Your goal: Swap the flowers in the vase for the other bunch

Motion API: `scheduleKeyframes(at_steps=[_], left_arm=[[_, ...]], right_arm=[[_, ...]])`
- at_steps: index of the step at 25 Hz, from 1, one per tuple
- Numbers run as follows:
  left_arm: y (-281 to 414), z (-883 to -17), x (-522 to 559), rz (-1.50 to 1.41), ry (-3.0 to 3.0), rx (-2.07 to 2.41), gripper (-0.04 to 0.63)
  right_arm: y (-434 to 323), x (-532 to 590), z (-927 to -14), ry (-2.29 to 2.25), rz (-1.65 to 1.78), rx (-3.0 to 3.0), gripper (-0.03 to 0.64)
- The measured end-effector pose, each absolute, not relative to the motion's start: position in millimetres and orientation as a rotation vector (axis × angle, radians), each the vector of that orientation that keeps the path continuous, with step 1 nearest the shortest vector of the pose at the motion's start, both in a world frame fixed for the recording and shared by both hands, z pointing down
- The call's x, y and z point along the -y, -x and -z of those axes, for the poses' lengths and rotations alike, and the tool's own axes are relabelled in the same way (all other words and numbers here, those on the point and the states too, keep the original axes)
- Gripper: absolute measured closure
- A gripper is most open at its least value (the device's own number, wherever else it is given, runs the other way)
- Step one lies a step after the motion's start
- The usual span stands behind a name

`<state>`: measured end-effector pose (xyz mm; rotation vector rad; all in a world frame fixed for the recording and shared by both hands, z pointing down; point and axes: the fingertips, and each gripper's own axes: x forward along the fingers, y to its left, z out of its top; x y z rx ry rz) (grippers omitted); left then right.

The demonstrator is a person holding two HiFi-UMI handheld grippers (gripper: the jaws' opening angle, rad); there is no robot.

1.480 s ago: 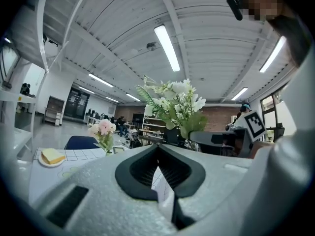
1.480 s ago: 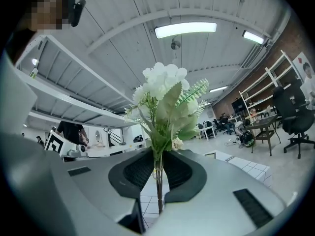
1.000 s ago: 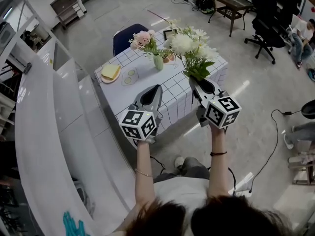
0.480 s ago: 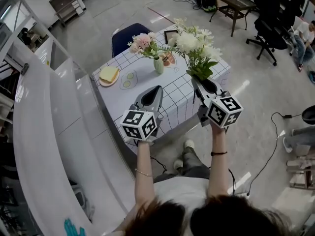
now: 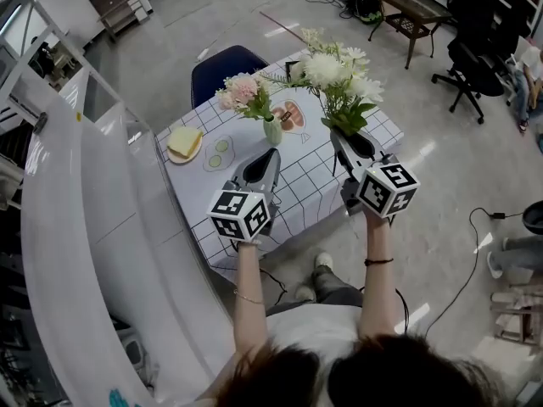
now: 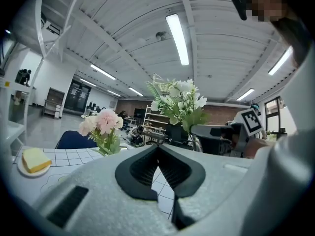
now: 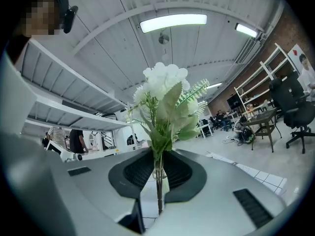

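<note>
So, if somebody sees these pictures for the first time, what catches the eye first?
First the big white bunch, held upright in the right gripper over the right side of the checked table. Then the pink flowers in the green vase mid-table, with the left gripper shut and empty before them.

bright ceiling tube lights [image 6: 177,38], fisheye-warped edges
</note>
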<state>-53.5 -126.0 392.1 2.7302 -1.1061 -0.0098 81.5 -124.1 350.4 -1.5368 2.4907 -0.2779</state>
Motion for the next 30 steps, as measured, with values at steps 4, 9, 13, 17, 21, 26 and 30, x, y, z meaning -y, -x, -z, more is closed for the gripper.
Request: scheduleKeyframes(at_steps=[4,9,13,17,21,26,30], left_arm=[[47,-394,149,0.009,-2.708,1.129,0.584],[42,-405,169,-0.013,-2.666,1.143,0.584],[44,-413,187,-0.015,-2.61,1.194,0.584],[47,-420,205,-0.018,-2.56,1.251,0.584],[48,-428,218,-0.016,-2.528,1.289,0.584],[52,-437,230,-0.03,-2.476,1.335,0.583],[56,-446,239,-0.062,-2.447,1.368,0.583]], right_arm=[[-89,151,-353,1.52,0.297,-2.51,0.561],[-94,179,-361,1.488,0.333,-2.533,0.561],[-95,200,-364,1.452,0.353,-2.555,0.561],[-98,218,-368,1.423,0.365,-2.579,0.561],[-101,232,-371,1.398,0.371,-2.596,0.561],[-104,243,-372,1.378,0.38,-2.606,0.561],[-105,248,-376,1.38,0.399,-2.604,0.561]])
